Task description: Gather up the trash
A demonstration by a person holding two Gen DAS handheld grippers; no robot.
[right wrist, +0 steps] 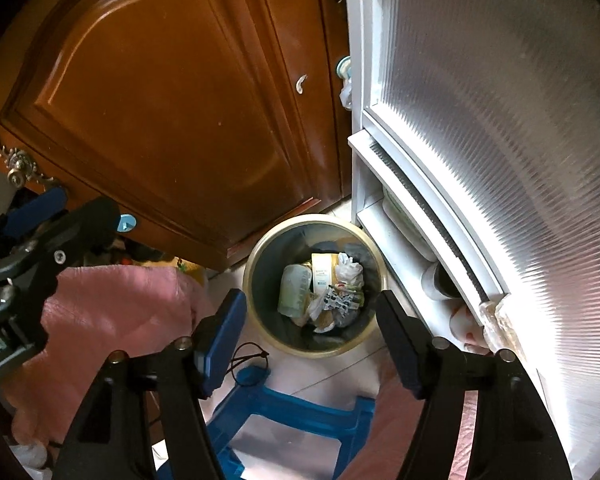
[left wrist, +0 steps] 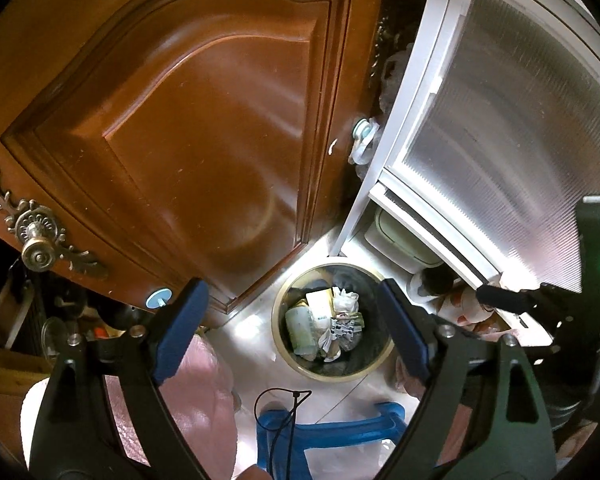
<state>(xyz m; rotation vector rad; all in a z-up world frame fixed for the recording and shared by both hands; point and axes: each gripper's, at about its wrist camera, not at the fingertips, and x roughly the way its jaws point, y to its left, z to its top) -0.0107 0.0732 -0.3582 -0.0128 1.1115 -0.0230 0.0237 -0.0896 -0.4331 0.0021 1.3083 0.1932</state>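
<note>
A round bin with a cream rim (left wrist: 284, 354) stands on the pale floor between a wooden door and a white cabinet. It holds trash (left wrist: 324, 322): a pale green container, a cream box, crumpled white wrappers. The bin's rim also shows in the right wrist view (right wrist: 256, 330), with the trash (right wrist: 324, 288) inside. My left gripper (left wrist: 290, 332) is open and empty, high above the bin. My right gripper (right wrist: 310, 330) is open and empty, also above the bin. The right gripper shows at the right edge of the left wrist view, the left gripper at the left edge of the right wrist view.
A brown panelled wooden door (left wrist: 188, 128) with a brass knob (left wrist: 38, 250) stands left. A white cabinet with a ribbed glass door (right wrist: 500, 140) stands right. A blue plastic stool (right wrist: 296, 416) and pink cloth (right wrist: 112, 312) lie below the grippers.
</note>
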